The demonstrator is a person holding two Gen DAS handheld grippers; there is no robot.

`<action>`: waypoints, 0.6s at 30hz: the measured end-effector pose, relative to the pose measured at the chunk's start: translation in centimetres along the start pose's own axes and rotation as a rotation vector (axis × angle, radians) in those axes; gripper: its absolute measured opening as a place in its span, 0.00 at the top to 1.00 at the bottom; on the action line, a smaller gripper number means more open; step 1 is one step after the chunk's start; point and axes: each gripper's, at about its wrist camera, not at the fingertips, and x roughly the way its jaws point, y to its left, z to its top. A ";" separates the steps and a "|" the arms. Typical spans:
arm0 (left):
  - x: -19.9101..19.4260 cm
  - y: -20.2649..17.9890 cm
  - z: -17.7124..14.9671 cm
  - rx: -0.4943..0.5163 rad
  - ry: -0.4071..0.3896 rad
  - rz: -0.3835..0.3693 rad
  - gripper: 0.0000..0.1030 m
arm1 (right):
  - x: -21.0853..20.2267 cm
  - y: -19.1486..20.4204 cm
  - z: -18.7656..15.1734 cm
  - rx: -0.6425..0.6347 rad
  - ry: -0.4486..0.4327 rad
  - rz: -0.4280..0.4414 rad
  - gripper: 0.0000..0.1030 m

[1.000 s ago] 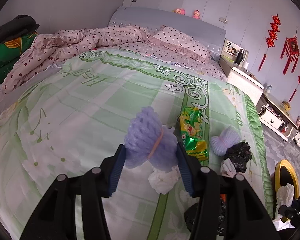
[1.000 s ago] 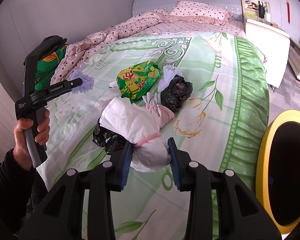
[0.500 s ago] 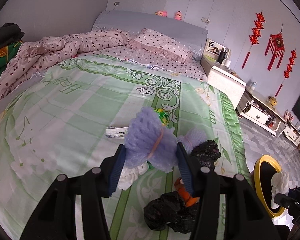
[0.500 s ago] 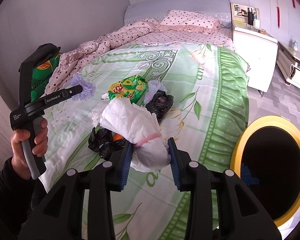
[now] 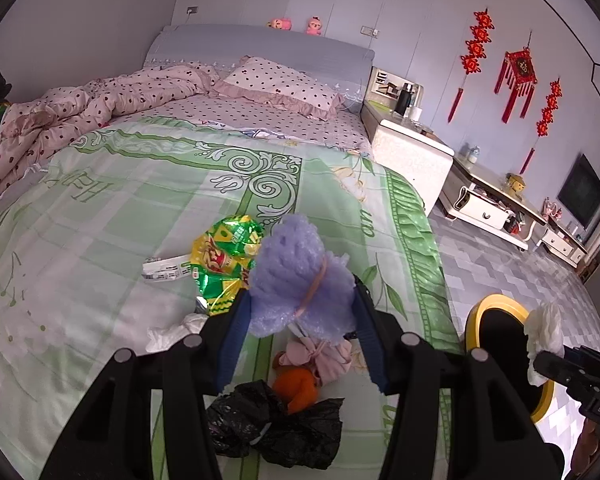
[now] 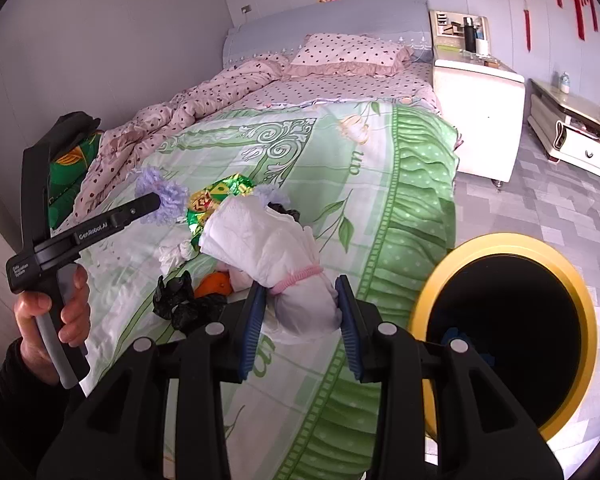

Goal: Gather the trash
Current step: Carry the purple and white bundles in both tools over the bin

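My left gripper (image 5: 300, 312) is shut on a purple foam net bundle (image 5: 298, 280) tied with a band, held above the bed. My right gripper (image 6: 300, 308) is shut on a white tissue bundle (image 6: 276, 256) bound with a pink band, raised near the bed's edge. A yellow-rimmed black bin (image 6: 512, 320) stands on the floor to its right, also seen as the bin (image 5: 496, 316) in the left wrist view. On the green bedspread (image 5: 100, 220) lie a green snack wrapper (image 5: 224, 256), a black plastic bag (image 5: 276, 428), an orange scrap (image 5: 296, 386), a pink cloth knot (image 5: 324, 356) and white tissue (image 5: 176, 330).
A white paper strip (image 5: 166, 270) lies left of the wrapper. A pink dotted quilt (image 5: 80, 108) and pillow (image 5: 280, 84) fill the far end of the bed. A white nightstand (image 6: 476, 116) and low TV cabinet (image 5: 488, 204) stand along the right wall over grey floor tiles.
Both grippers rose and swung to the right with their bundles held. The bin has come closer and larger in the right wrist view, and the trash pile slid lower in the left wrist view.
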 end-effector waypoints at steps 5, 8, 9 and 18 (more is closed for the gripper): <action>0.4 -2.2 -0.1 0.028 0.008 -0.034 0.53 | -1.0 -1.9 0.3 0.029 -0.017 -0.023 0.67; 0.7 -3.7 -0.2 0.045 0.015 -0.054 0.53 | -1.5 -3.3 0.4 0.047 -0.023 -0.039 0.67; 0.8 -4.1 -0.2 0.050 0.019 -0.061 0.53 | -1.8 -3.6 0.4 0.054 -0.025 -0.045 0.67; 2.1 -8.9 -0.5 0.098 0.046 -0.129 0.53 | -3.6 -7.6 0.3 0.109 -0.047 -0.095 0.67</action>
